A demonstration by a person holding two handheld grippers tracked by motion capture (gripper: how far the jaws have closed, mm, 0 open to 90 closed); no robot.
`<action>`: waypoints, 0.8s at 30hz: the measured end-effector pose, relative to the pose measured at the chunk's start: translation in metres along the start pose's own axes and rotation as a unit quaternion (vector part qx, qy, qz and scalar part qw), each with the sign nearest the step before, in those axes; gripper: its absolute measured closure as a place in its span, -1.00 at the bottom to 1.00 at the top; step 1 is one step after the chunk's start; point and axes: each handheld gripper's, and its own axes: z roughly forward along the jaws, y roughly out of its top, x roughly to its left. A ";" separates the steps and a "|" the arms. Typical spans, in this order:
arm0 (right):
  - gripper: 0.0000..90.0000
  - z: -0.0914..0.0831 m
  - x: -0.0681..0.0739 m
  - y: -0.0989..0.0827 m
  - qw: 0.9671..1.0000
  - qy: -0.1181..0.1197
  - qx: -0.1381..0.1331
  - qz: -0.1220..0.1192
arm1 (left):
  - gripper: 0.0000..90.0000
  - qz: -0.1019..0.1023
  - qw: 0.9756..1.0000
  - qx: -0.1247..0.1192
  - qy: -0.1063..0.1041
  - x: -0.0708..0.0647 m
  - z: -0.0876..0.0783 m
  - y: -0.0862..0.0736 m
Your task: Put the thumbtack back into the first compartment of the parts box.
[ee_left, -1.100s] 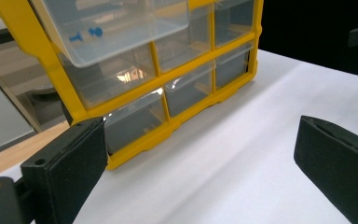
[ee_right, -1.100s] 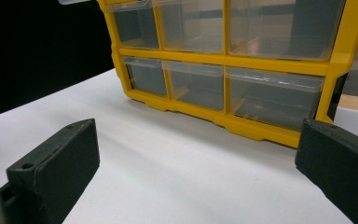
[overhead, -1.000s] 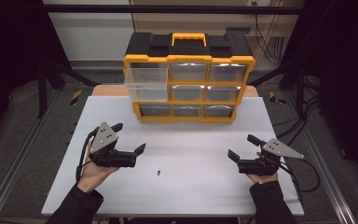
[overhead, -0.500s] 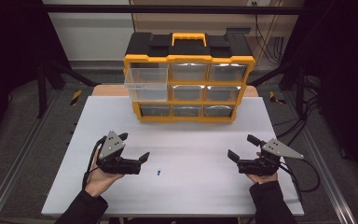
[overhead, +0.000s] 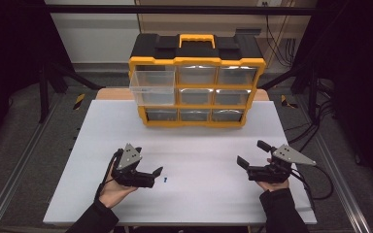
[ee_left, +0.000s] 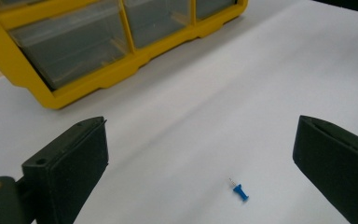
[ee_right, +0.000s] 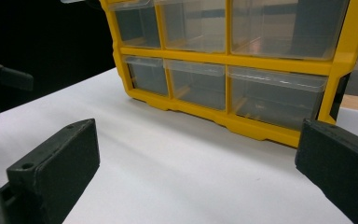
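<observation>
A tiny blue push pin (overhead: 166, 179) lies on the white table (overhead: 199, 141), just right of my left gripper (overhead: 150, 170). That gripper is open and tilted down, and the pin (ee_left: 240, 192) rests on the surface between and a little ahead of its jaws in the left gripper view (ee_left: 200, 140). My right gripper (overhead: 253, 154) is open and holds nothing, low over the table at the right. Its own view (ee_right: 200, 135) faces the yellow drawer organizer (ee_right: 223, 60).
The yellow and black organizer (overhead: 196, 92) with clear drawers stands at the table's far middle. Its top-left drawer (overhead: 151, 87) is pulled out. The lower drawers (ee_left: 98, 70) look shut. The left gripper (ee_right: 0, 77) appears at the left edge of the right gripper view.
My left gripper has moved right and a little nearer the front edge, closing in on the blue pin. The right gripper has stayed put.
</observation>
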 end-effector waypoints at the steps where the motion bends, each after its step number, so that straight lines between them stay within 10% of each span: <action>1: -0.99 0.000 0.000 0.000 1.000 0.000 0.000 0.000 | -0.92 -0.001 1.000 0.002 0.002 -0.001 0.002 -0.001; 24: -0.99 0.000 0.000 0.000 1.000 -0.001 0.001 -0.001 | -0.75 -0.010 0.997 0.074 0.014 -0.020 0.038 -0.027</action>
